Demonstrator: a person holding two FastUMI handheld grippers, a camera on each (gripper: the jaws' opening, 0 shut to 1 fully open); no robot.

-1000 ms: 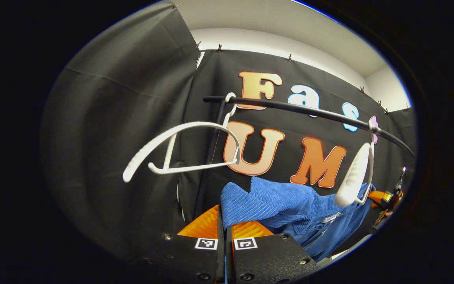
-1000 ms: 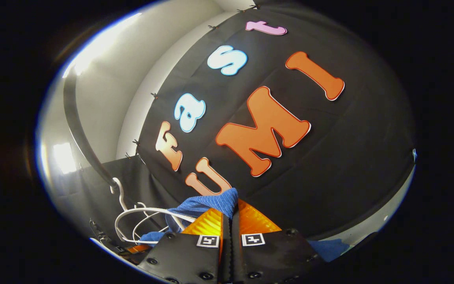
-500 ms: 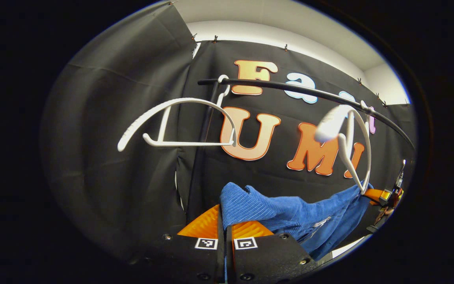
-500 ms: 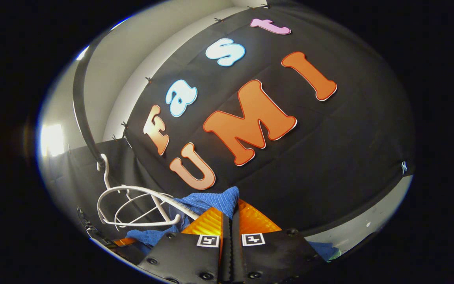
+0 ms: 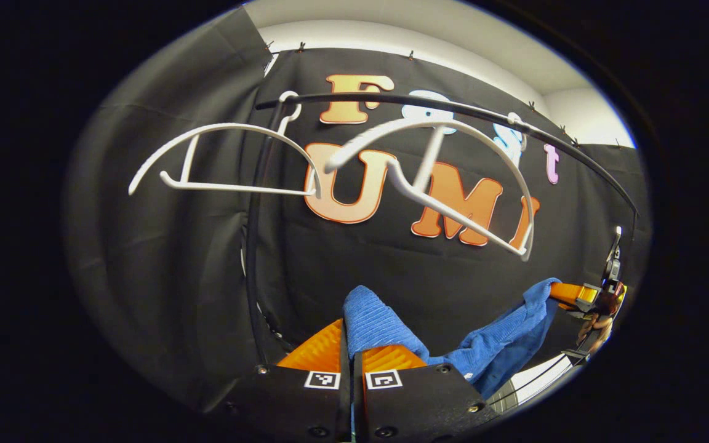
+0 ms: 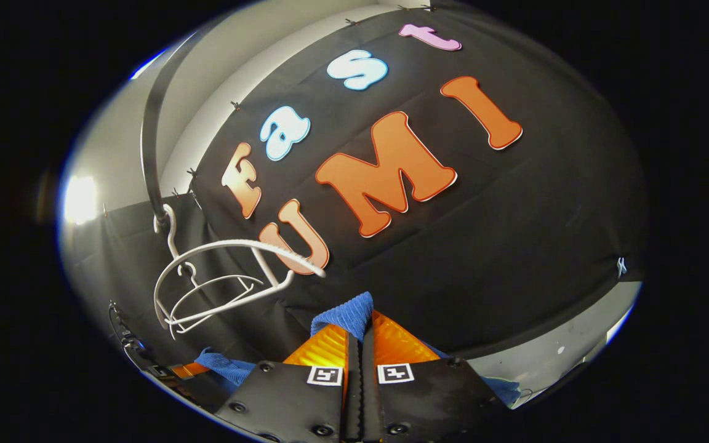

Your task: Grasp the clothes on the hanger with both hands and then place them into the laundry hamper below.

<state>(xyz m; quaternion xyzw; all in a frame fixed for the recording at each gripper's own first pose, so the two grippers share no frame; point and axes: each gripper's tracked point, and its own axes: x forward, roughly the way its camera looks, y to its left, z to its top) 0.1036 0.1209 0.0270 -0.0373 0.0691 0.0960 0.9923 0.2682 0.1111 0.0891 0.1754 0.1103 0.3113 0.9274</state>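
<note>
Both pairs of fingers clamp blue cloth: the left gripper (image 5: 352, 363) at bottom centre, the right gripper (image 6: 359, 354) likewise. The garment (image 5: 490, 351) has just slipped free of the hanger (image 5: 447, 178), now bare at upper centre; lowering into the hamper remains.

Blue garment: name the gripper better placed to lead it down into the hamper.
Neither clearly. The left gripper and right gripper are each shut on one end of the blue garment, which hangs between them below the white hangers. Judging by that, lower both together; the hamper's position cannot be told.
</note>
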